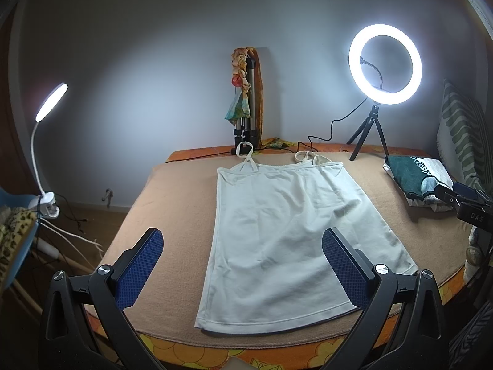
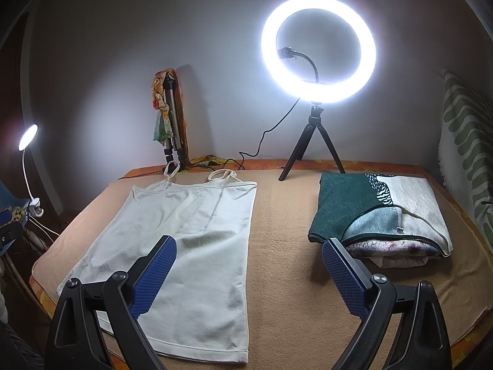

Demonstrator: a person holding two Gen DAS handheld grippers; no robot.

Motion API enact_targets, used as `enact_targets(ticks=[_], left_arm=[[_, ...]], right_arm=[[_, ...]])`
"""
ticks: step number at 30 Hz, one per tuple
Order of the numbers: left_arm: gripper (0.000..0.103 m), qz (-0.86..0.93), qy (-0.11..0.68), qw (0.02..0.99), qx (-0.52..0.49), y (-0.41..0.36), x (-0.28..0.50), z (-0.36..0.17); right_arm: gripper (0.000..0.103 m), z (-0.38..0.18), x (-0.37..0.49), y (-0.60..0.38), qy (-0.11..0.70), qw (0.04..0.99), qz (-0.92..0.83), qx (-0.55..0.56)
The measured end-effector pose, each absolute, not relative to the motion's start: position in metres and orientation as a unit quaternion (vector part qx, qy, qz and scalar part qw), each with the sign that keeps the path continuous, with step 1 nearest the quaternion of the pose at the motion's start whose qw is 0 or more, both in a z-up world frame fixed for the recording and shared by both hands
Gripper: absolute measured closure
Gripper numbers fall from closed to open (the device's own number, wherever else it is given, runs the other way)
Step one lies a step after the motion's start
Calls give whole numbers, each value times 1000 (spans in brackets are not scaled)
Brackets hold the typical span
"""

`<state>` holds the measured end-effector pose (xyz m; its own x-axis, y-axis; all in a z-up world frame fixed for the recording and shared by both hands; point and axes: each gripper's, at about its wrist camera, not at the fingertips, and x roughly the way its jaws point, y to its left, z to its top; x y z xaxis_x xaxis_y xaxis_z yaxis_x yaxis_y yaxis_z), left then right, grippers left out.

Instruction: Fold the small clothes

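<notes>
At the bottom of both frames we see the left gripper (image 1: pixel 243 265) and right gripper (image 2: pixel 249 274) spread wide, holding nothing. Beyond them, mid-frame, the white top (image 1: pixel 277 231) lies flat on the tan blanket (image 1: pixel 172 203); folded clothes (image 2: pixel 379 212) sit right, the ring light (image 2: pixel 319 49) farthest.

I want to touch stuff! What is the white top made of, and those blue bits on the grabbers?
White top: probably soft, stretchy cotton knit; matte, lying limp with gentle wrinkles and stitched hems. Blue pads: likely rubber or soft plastic; a fine bumpy grid covers them, seemingly for grip.
</notes>
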<state>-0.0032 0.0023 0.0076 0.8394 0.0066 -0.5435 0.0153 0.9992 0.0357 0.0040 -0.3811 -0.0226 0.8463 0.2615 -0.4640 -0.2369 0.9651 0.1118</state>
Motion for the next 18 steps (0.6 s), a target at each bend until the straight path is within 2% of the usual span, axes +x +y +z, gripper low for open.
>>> enact_targets(ticks=[18], left_arm=[[0,-2,283,959,20,3,-4,7]], right_arm=[[6,-22,5,-378,244,961,129,23]])
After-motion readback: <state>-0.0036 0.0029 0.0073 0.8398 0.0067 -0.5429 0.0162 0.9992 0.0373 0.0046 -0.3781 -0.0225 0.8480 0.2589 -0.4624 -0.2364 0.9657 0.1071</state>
